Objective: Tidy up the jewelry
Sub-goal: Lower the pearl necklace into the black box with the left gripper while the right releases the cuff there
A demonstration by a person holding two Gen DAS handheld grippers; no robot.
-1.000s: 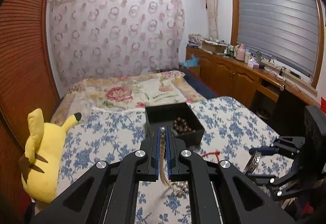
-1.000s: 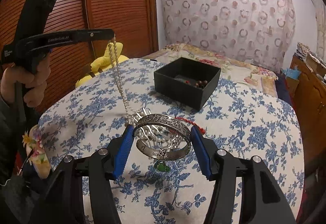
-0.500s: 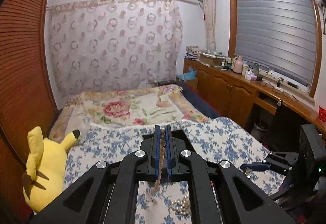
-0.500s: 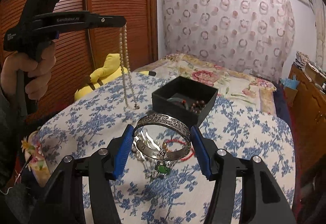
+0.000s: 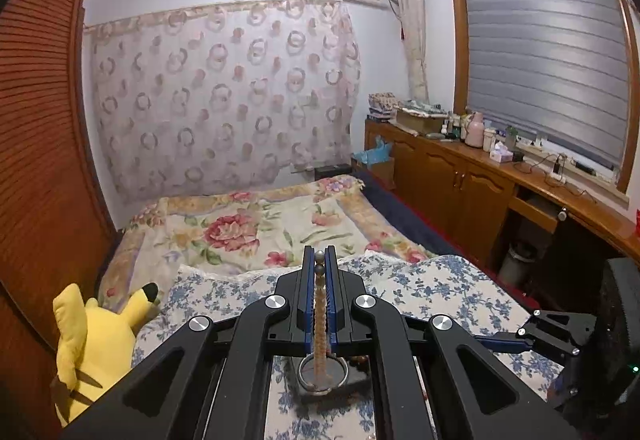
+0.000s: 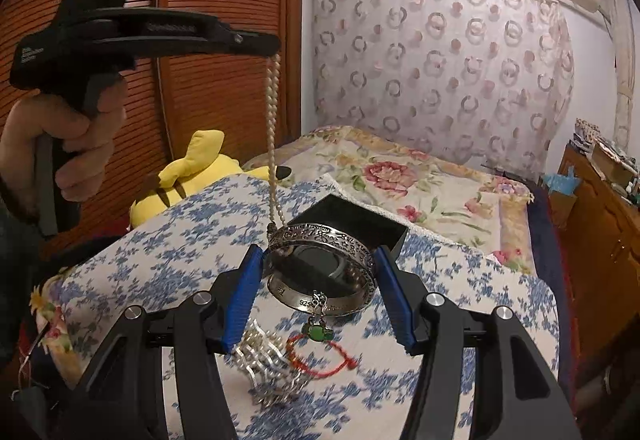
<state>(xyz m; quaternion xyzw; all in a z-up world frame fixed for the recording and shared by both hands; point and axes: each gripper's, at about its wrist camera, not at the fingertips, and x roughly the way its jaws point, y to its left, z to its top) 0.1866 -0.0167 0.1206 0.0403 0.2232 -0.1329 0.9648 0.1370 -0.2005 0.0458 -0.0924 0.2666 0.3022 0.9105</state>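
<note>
My left claw (image 5: 320,272) is clamped tight on a pearl necklace (image 6: 272,144), which hangs straight down from its tips; in the right wrist view the strand's lower end reaches the far left rim of the bangle. I see a hand (image 6: 60,136) gripping that claw's handle at the left. My right claw (image 6: 318,280) holds a silver bangle (image 6: 320,264) flat between its blue pads (image 6: 244,296), one pad on each side, with a small green charm (image 6: 316,332) dangling from the near rim. Just beyond the bangle sits the black box (image 6: 360,220), open at the top, on the blue-flowered cloth (image 6: 180,240). Below the right claw, on that cloth, lie a silver hair comb (image 6: 268,372) and a red cord bracelet (image 6: 320,360), blurred. A yellow plush toy (image 6: 192,176) lies at the far left.
</note>
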